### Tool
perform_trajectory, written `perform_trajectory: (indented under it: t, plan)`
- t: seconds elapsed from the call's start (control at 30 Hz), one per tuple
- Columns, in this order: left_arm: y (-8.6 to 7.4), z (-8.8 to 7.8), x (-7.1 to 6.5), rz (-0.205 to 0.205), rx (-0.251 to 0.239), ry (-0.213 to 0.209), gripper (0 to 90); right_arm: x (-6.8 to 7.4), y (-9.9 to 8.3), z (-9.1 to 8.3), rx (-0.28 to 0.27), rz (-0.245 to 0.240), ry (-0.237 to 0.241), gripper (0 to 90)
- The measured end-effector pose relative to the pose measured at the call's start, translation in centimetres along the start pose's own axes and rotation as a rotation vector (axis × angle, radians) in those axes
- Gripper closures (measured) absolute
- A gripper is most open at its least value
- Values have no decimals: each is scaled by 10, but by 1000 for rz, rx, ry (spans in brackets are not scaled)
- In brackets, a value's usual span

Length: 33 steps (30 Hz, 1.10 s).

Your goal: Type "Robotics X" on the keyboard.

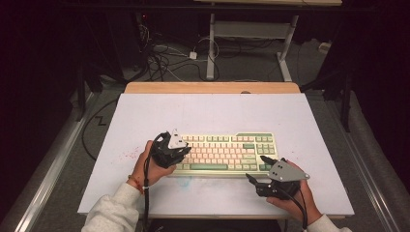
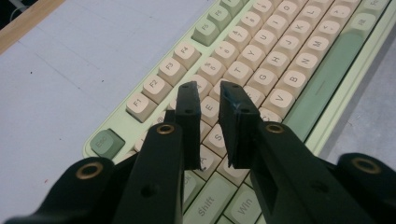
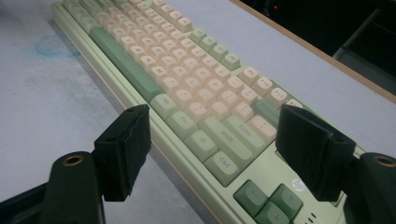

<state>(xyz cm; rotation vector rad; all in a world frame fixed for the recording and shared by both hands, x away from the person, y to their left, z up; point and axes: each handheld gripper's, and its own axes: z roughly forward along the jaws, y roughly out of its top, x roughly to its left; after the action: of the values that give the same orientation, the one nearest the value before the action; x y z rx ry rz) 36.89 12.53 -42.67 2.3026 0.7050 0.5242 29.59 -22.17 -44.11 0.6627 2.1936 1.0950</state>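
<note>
two grippers working the left and right ends of a green and cream keyboard (image 1: 225,153), low in the middle of the high view.

the left gripper (image 2: 208,100) hovers over the letter rows, jaws a narrow gap apart, pinching nothing. the right gripper (image 3: 212,154) stands spread wide over the ctrl corner. i'd worry the left jaws catch between keycaps and lever one off, or nudge the keyboard across the white table (image 1: 145,116).
</note>
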Motion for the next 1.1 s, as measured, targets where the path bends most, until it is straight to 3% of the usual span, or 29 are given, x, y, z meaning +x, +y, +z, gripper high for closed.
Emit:
perform_trajectory:
  t: [0.33,0.5,0.8,0.97,1.1]
  plan:
    - [0,-3,-4,15,-3,-2,693,0,0,0,1,0,0,267]
    - [-1,-6,-7,9,-15,1,567,0,0,-1,1,1,0,267]
    - [-1,-9,-19,-12,-56,17,231,-1,0,-1,-1,-3,-2,267]
    - [-5,-12,-25,-11,-103,15,188,-1,0,-2,-2,-2,-2,267]
    - [-8,-11,-30,-18,-114,6,217,-1,0,-2,-2,-2,-3,267]
